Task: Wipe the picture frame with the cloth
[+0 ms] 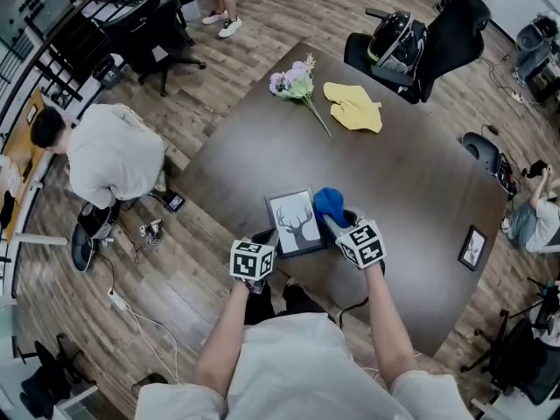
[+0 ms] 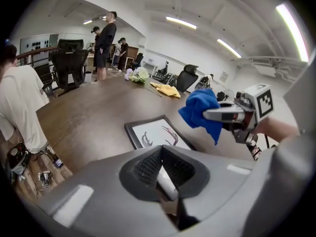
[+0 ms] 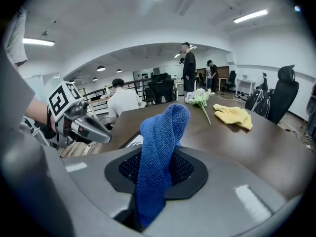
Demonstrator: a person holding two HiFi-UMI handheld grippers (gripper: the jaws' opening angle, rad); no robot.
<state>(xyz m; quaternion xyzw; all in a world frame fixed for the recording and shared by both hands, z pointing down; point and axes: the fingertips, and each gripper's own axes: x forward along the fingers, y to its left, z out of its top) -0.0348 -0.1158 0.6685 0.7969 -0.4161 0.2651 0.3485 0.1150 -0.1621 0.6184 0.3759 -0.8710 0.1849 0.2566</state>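
Observation:
A black picture frame with a deer print lies flat near the front edge of the dark table. My left gripper is at the frame's near left corner, and in the left gripper view its jaws are shut on the pale near edge of the frame. A blue cloth is held in my shut right gripper, bunched up from between the jaws. The cloth hangs over the frame's right side, just above it.
A yellow cloth and a bunch of flowers lie at the table's far side. A small photo frame sits at the right edge. Office chairs stand behind; a person sits left of the table.

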